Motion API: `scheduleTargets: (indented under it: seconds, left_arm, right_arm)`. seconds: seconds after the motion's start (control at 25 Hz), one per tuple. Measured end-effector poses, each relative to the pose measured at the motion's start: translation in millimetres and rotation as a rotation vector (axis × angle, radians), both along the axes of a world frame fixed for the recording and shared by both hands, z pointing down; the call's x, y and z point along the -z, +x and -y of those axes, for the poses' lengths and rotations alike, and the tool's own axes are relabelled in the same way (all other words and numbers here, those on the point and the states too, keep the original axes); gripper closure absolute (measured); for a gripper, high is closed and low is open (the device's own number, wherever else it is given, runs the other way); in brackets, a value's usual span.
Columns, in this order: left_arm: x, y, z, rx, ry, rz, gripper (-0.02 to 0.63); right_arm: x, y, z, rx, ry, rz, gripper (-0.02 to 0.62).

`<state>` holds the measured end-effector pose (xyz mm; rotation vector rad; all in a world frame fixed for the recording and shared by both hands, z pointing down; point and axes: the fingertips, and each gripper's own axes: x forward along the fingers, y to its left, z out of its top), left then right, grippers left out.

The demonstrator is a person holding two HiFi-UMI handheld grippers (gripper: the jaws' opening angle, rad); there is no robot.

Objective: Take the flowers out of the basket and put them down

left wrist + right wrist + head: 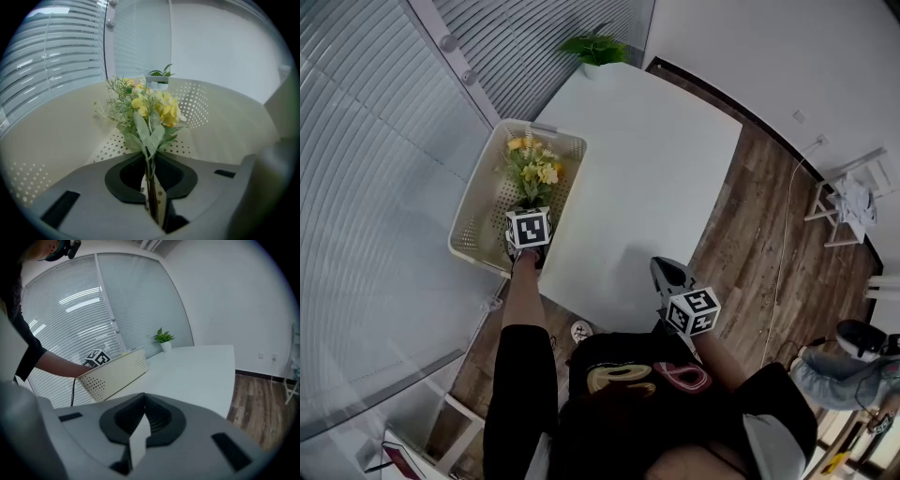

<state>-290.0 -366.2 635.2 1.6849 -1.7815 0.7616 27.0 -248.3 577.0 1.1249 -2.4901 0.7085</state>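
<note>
Inside the basket point(478, 211), left edge of the table point(656, 169): 1 bunch of flowers point(150, 110), yellow blooms with grey-green leaves and feathery sprigs. Stems are thin and gathered together at the near end.

Left gripper point(152, 201) is reached down into the basket. Its 2 jaws are clamped on the stems low down, just below the leaves. The pads press from both sides and only the stems sit between them.

Progress: the grasp looks made, but nothing more. The flowers are not yet out, with perforated basket walls all round them in the left gripper view. Whether the stems have left the basket floor, I cannot tell. What is left, as I judge it, is to lift clear of the rim, carry across to the right, and set down on the bare white tabletop.

Orientation: the long axis runs near to far, along the basket's longer side and in line with the gripper. Blooms point far, away from the person. The cut ends point near, into the jaws. The bunch fans a little to the left at the sprigs.

Right gripper point(138, 439) hangs over the near right part of the table, well apart from the basket. Its jaws are together with nothing in them.

Further out: a potted plant point(595, 47) at the far edge of the table, and blinds point(375, 141) along the left.
</note>
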Motion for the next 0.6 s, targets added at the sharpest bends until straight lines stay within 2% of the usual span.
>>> scheduleTargets:
  seconds: [0.2,0.6]
  left_arm:
    - [18,6,5,-0.003,0.048,-0.019,0.546]
    - [68,4,10,-0.017,0.152,0.047,0.546]
  right_arm:
    - [2,-3,-1,0.012,-0.001,0.012,0.584]
    - [4,-1,-6,0.024,0.01,0.024,0.584]
